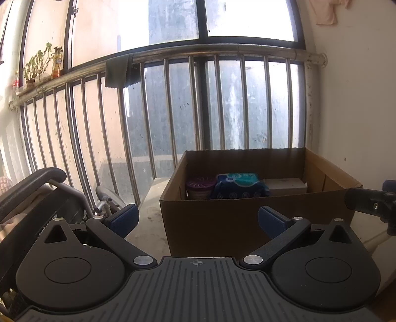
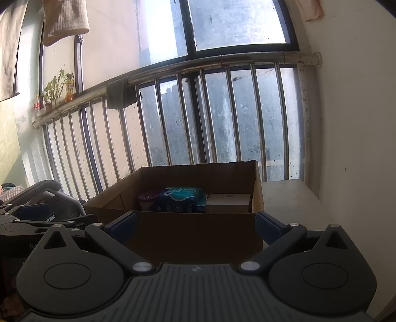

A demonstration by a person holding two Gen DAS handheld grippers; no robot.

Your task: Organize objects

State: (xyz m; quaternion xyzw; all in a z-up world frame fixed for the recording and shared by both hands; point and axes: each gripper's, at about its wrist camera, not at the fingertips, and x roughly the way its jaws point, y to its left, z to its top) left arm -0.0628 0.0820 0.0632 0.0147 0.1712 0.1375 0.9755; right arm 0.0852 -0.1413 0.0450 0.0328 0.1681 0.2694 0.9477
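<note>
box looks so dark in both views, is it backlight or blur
Backlight, not blur: in the left wrist view the window blows out white, leaving the box front shadowed; in the right wrist view the box is near black, edges sharp, railing bowed by fisheye.

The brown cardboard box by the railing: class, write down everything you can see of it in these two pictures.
The brown cardboard box is open-topped, plain corrugated card with no visible print, its flaps apparently folded out of the way. It stands upright on a pale ledge in front of the metal railing. Along its far side sit a purple-lidded round container, a blue and teal soft packet and a pale flat carton, side by side. Neither open gripper touches it.
</note>
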